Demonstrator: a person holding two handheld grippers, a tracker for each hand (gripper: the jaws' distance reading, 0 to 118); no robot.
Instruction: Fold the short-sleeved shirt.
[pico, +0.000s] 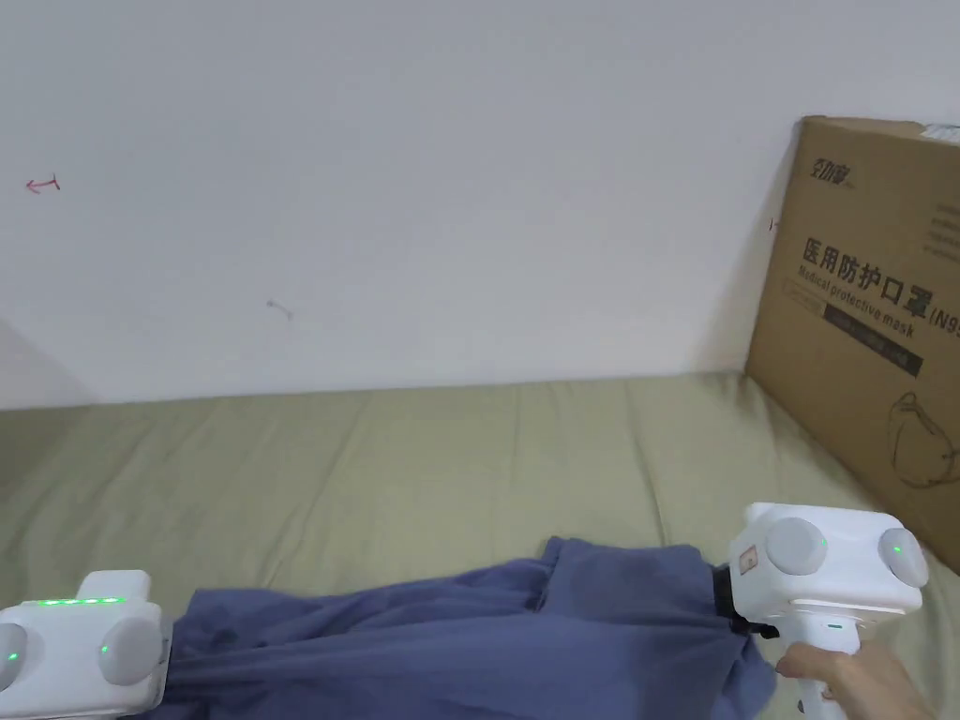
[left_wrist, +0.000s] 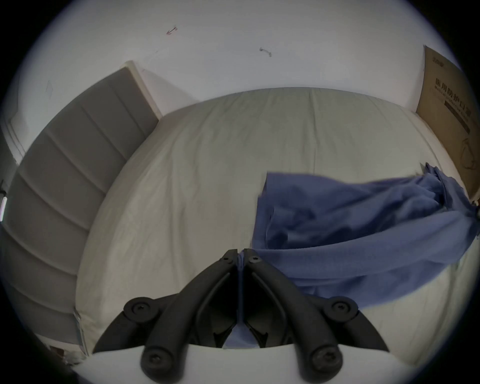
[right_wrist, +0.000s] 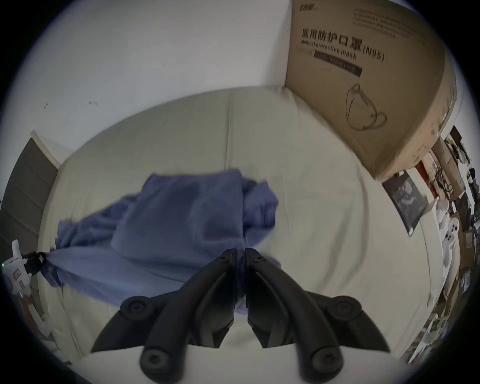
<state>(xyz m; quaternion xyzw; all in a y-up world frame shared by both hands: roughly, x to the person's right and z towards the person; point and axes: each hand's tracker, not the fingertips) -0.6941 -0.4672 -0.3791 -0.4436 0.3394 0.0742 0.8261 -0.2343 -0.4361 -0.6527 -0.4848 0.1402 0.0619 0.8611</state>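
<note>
Blue shirt (pico: 450, 637) taut between left gripper (left_wrist: 240, 257) and right gripper (right_wrist: 240, 256) — both clamped on it — beside printed box (pico: 862, 319).

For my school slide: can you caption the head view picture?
Both grippers, left and right, stretch a blue shirt over the bed.
</note>
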